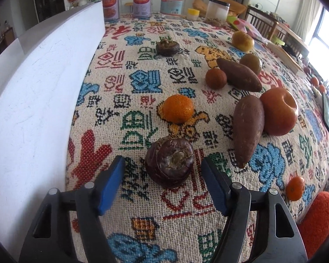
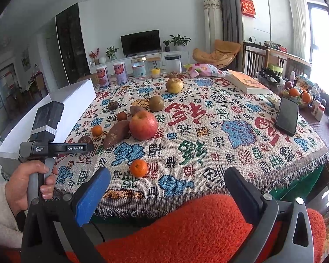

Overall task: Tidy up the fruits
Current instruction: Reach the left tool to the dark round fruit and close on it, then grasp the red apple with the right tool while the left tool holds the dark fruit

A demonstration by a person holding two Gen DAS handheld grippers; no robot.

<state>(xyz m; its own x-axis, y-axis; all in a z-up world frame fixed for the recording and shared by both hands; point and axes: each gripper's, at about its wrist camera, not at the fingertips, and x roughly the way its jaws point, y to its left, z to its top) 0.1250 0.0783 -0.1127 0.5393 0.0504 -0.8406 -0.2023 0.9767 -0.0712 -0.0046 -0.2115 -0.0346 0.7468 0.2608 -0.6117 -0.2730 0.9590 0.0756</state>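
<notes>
The left tongs (image 1: 162, 176) hang over the counter (image 1: 142, 70) with their blue pads apart, one on each side of a dark brown, wrinkled round fruit (image 1: 170, 162); gaps show between the pads and its skin, so nothing is clamped. This fruit is the landmark. Just beyond it lies a small tangerine (image 1: 178, 109). To its right a reddish sweet potato (image 1: 247, 129) lies with its point toward the camera, touching a red apple (image 1: 279, 111) on its far side. Farther back from the fruit sit a small brown round fruit (image 1: 215, 78), a second sweet potato (image 1: 239, 74), a greenish-brown one (image 1: 250, 63) and a yellow apple (image 1: 242, 40); a second dark wrinkled fruit (image 1: 167, 46) rests well beyond it. A white box (image 1: 39, 83) stands along the left of the fruit. Another tangerine (image 1: 295, 188) lies near the counter's edge to the right.

The right tongs (image 2: 166, 188) are held wide apart and empty above an orange fuzzy cushion (image 2: 186, 230), possibly a seat, short of the counter's fringe.
</notes>
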